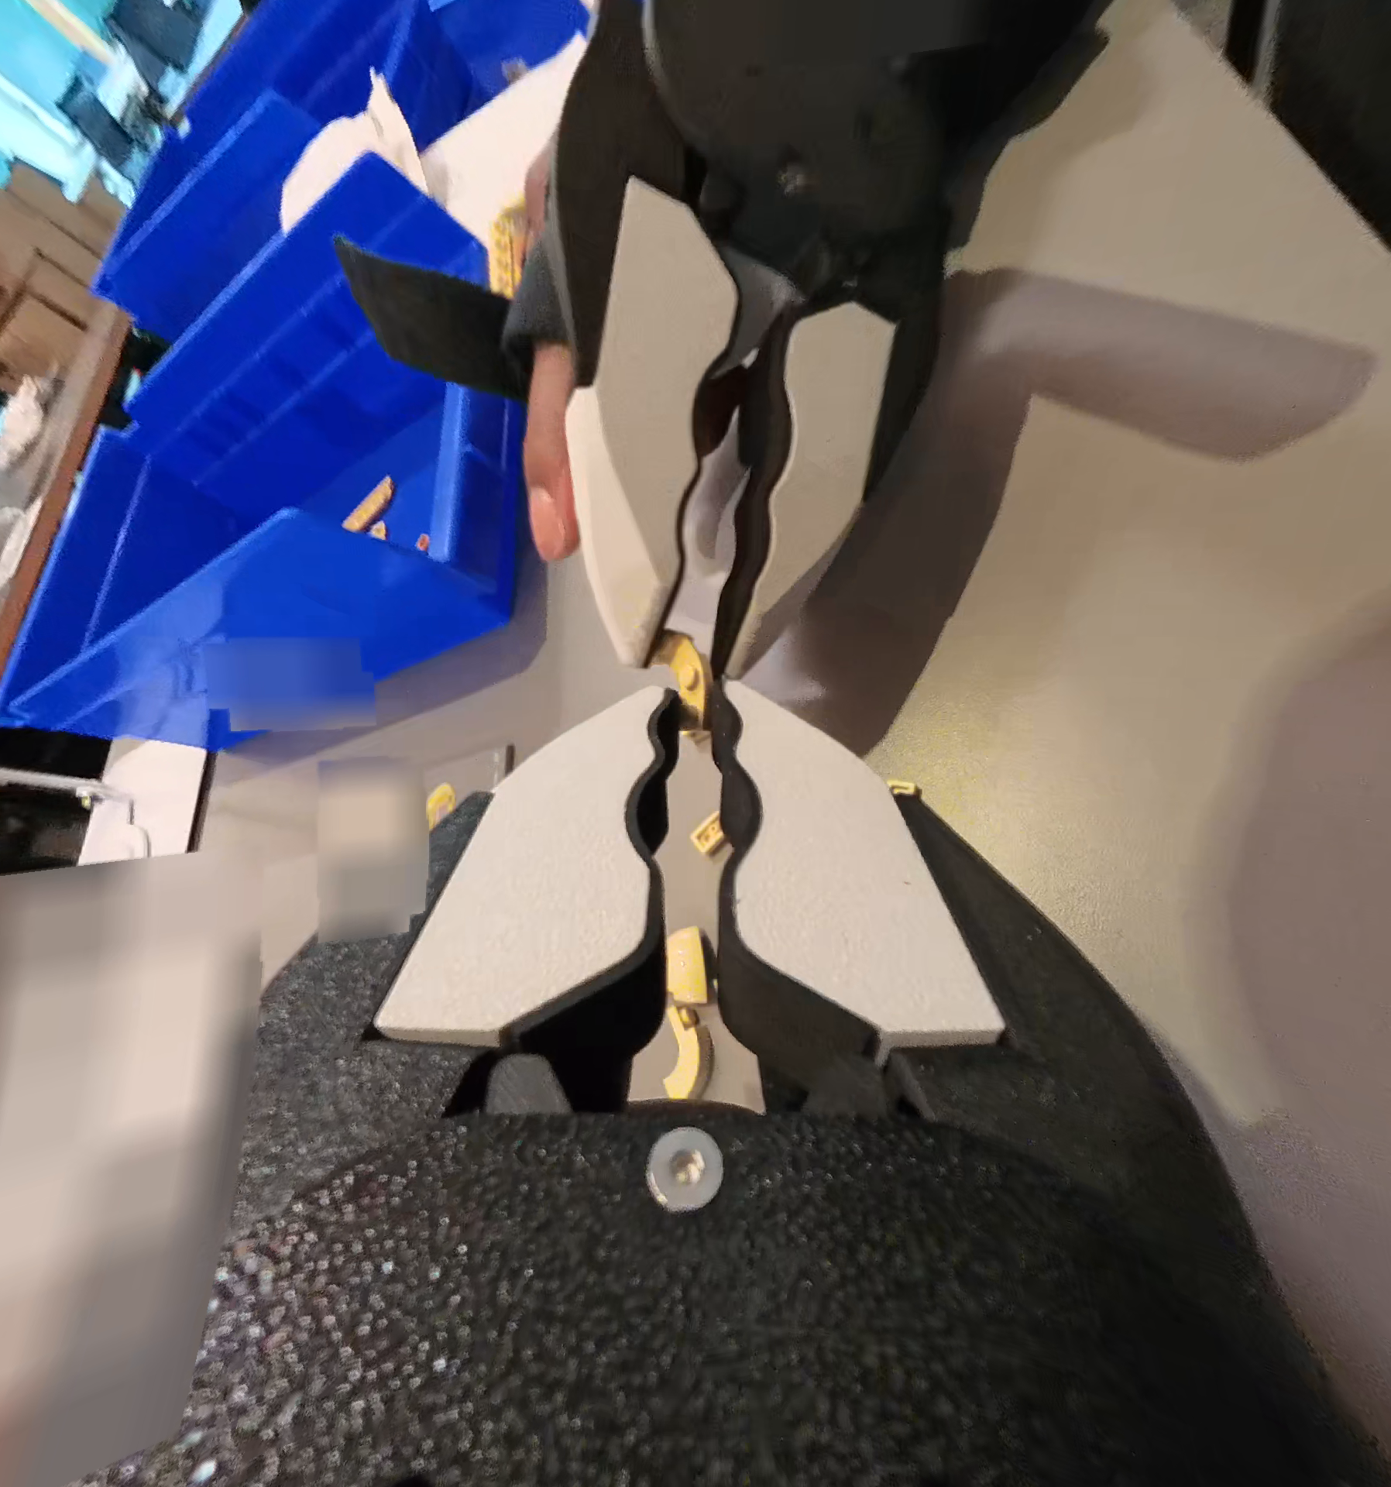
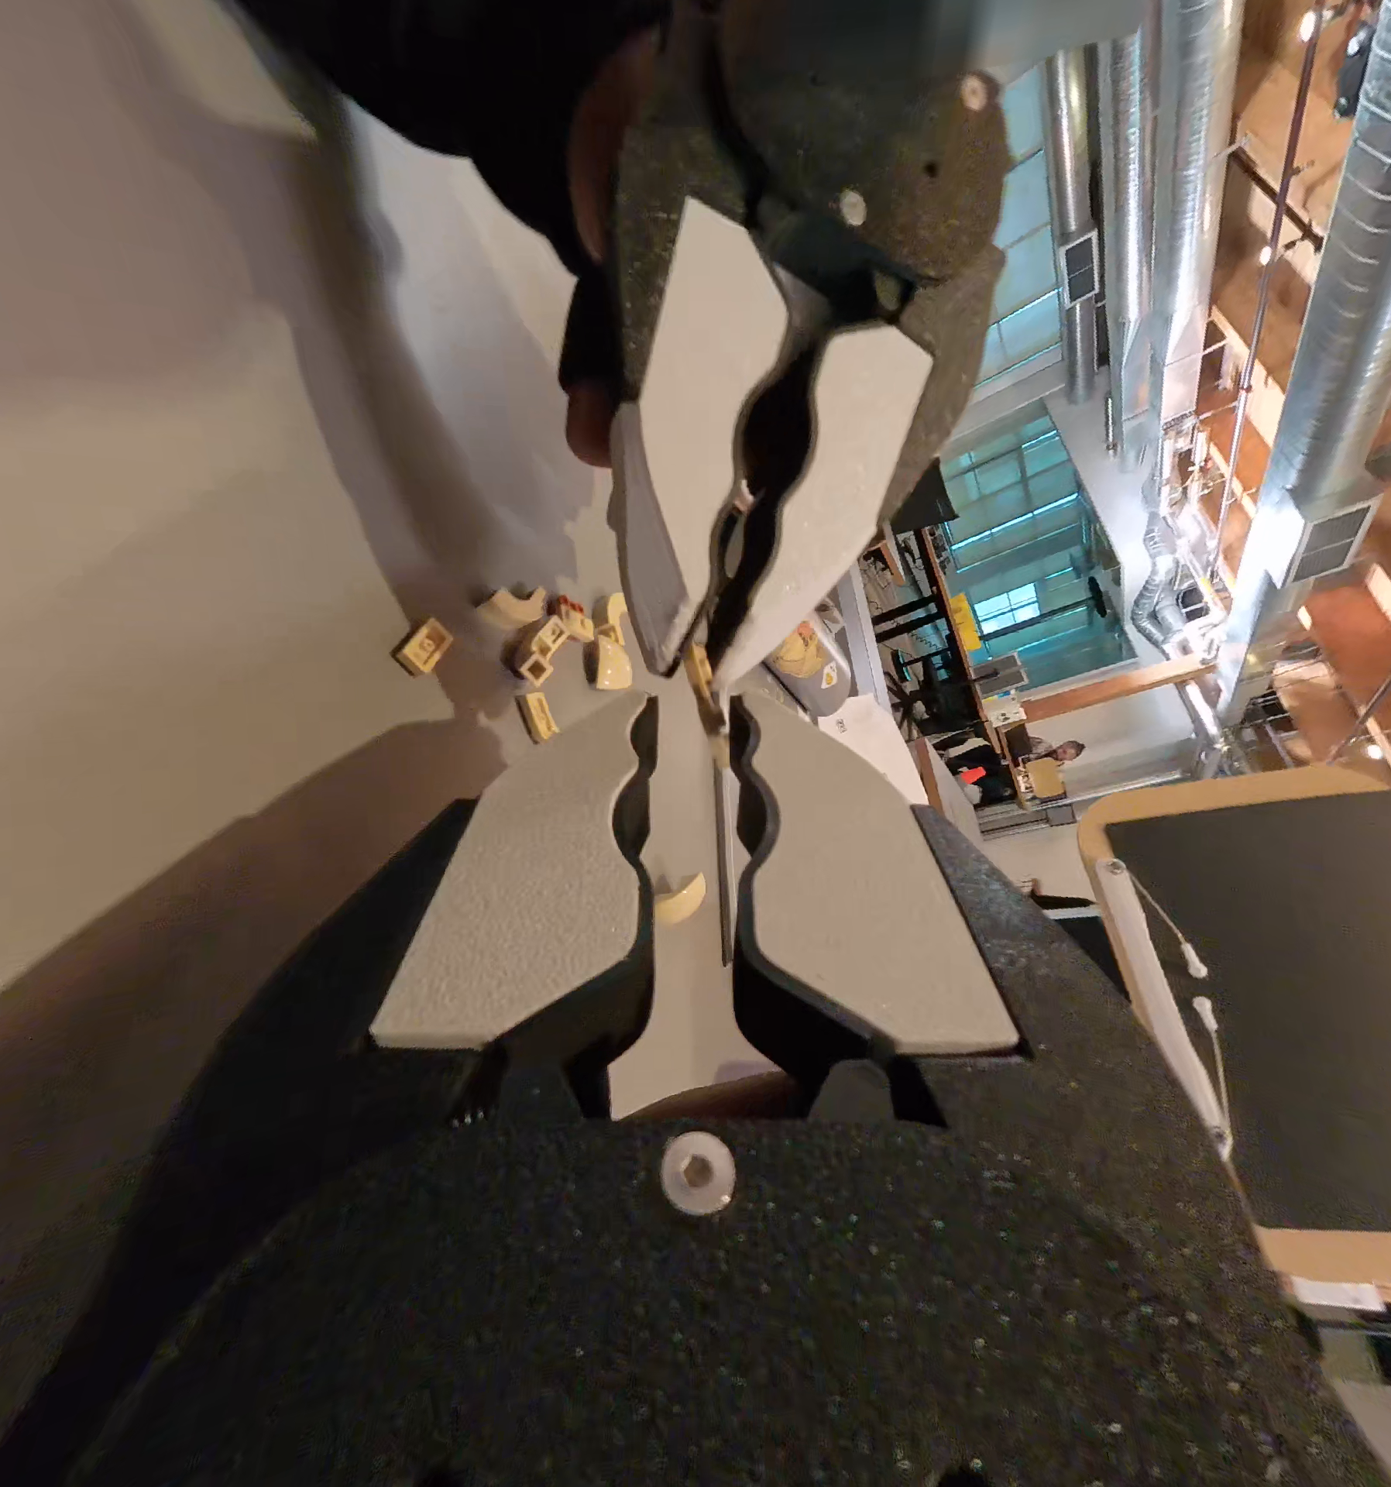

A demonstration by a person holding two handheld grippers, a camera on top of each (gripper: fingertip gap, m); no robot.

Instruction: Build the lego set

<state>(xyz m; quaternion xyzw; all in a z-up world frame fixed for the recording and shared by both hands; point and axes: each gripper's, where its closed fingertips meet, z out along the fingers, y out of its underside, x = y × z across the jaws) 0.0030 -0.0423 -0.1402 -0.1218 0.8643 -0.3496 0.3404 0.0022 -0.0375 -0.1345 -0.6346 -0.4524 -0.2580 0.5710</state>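
Tan brick (image 1: pixel 688 672): I see it above the grey table (image 1: pixel 1159 644), where both tips meet.
Left tongs (image 1: pixel 692 706): nearly together, pads pinching the brick's near end.
Right tongs (image 2: pixel 696 712): wider, seemingly pressed on its far end.
Loose tan bricks (image 2: pixel 547 652): on the table, left of the right tongs.
Blue bins (image 1: pixel 290 451): far left.

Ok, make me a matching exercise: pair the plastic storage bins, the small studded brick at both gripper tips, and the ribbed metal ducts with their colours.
Things:
1. plastic storage bins
2. small studded brick between the tips of the left gripper and the right gripper
3. ribbed metal ducts

Colours:
A. yellow
B. silver
C. blue

Pairs: 1-C, 2-A, 3-B
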